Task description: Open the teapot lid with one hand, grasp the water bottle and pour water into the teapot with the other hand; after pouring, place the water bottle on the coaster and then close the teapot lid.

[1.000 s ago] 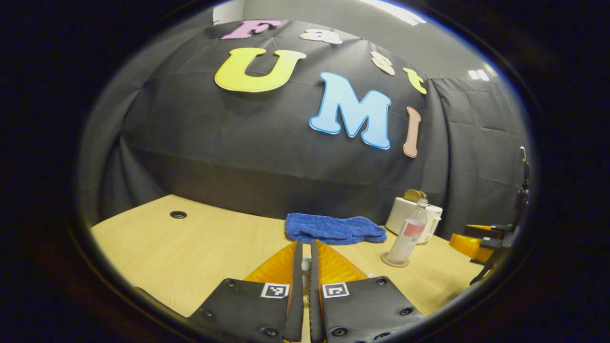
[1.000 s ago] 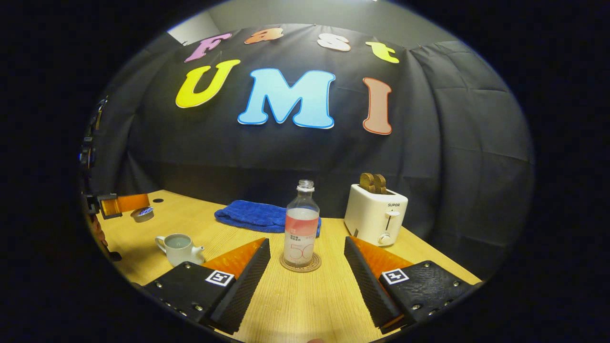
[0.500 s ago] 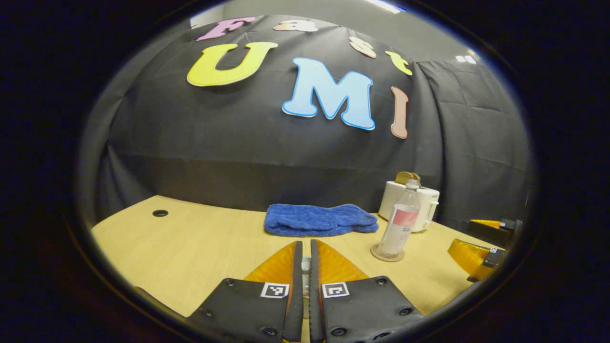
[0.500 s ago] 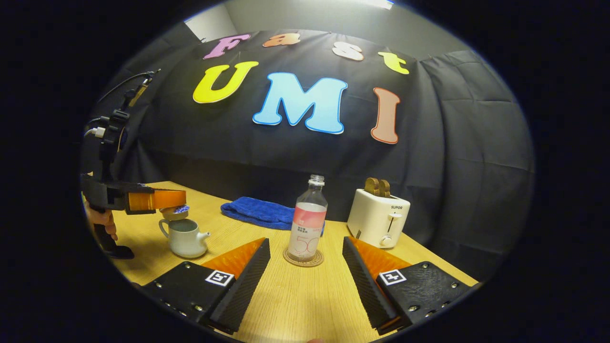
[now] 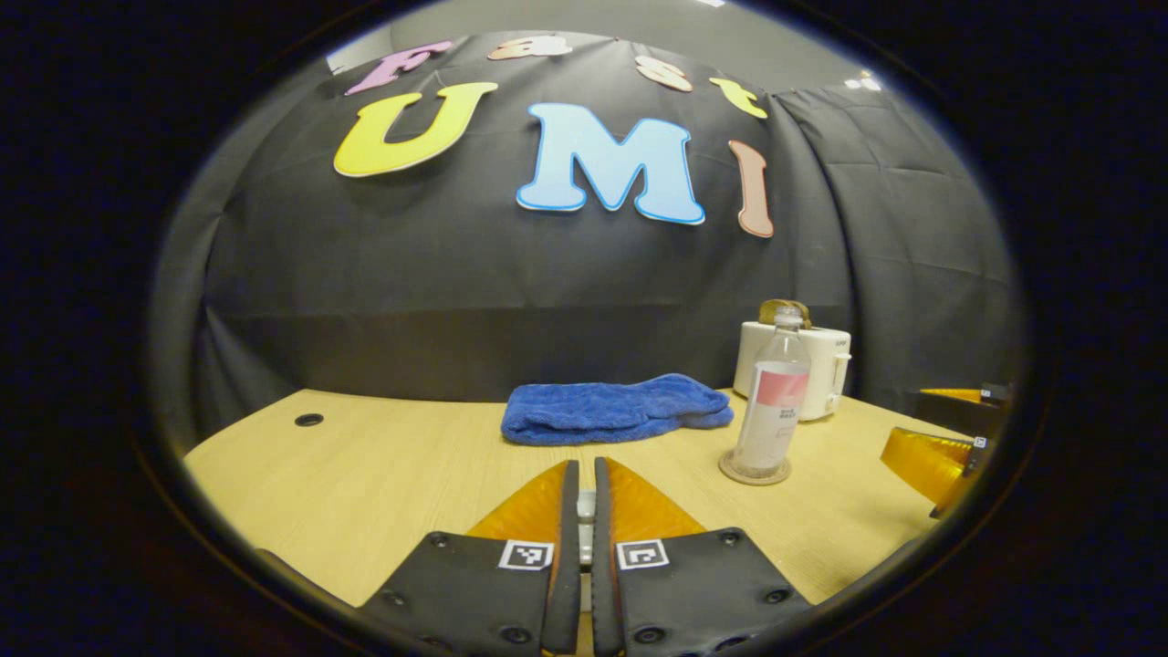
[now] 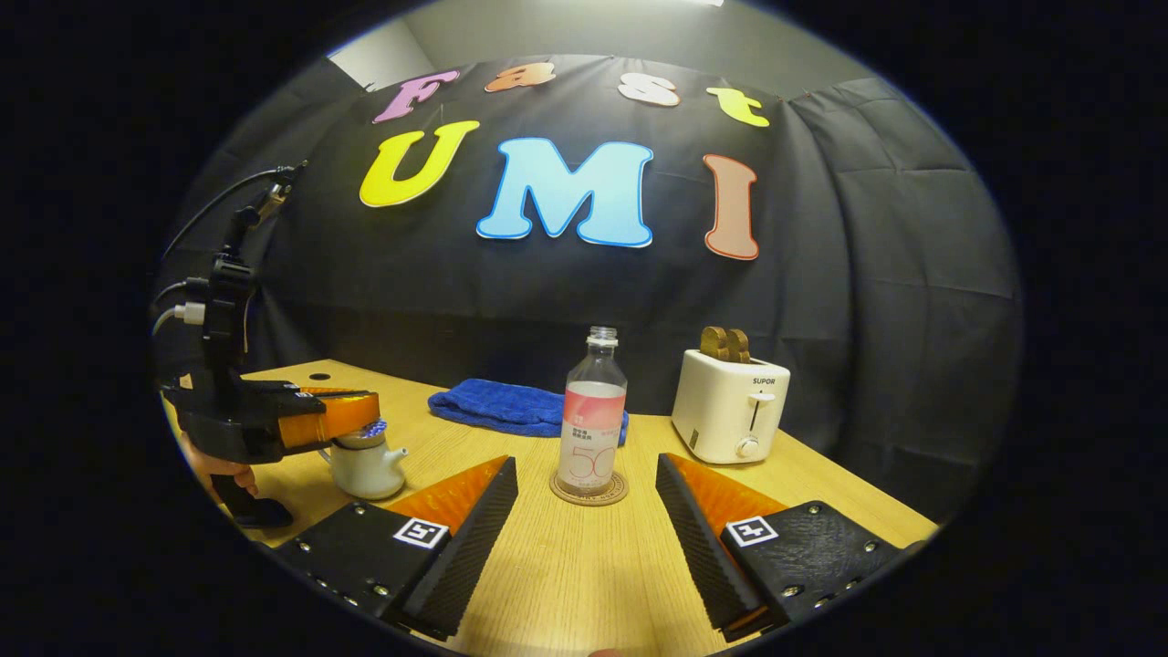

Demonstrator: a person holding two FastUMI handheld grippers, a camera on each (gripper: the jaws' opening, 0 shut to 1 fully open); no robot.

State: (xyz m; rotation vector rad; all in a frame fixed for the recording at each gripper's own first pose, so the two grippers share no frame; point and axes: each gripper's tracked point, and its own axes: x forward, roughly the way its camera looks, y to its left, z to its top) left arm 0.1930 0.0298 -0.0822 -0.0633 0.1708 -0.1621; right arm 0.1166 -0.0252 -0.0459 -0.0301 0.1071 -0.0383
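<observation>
In the right gripper view the small white teapot point(image 6: 365, 467) stands on the table at the left. The left gripper point(image 6: 370, 415) reaches over it and is shut on the teapot lid point(image 6: 371, 429), which sits at the pot's mouth. In the left gripper view, the left gripper point(image 5: 585, 470) has its fingers closed on a small white piece of that lid. The uncapped water bottle point(image 6: 593, 415) stands upright on the round coaster point(image 6: 589, 490). My right gripper point(image 6: 586, 464) is open, its fingers spread to either side just short of the bottle point(image 5: 771, 401).
A folded blue towel point(image 6: 511, 406) lies behind the bottle. A white toaster point(image 6: 730, 406) with bread in it stands at the back right. The tabletop has a cable hole point(image 5: 308, 420) at the far left. A hand point(image 6: 233, 474) holds the left gripper's grip.
The left gripper brought the lid from the left of the open teapot to above it, then lowered it onto the pot's mouth. The right gripper stayed open near the bottle.
</observation>
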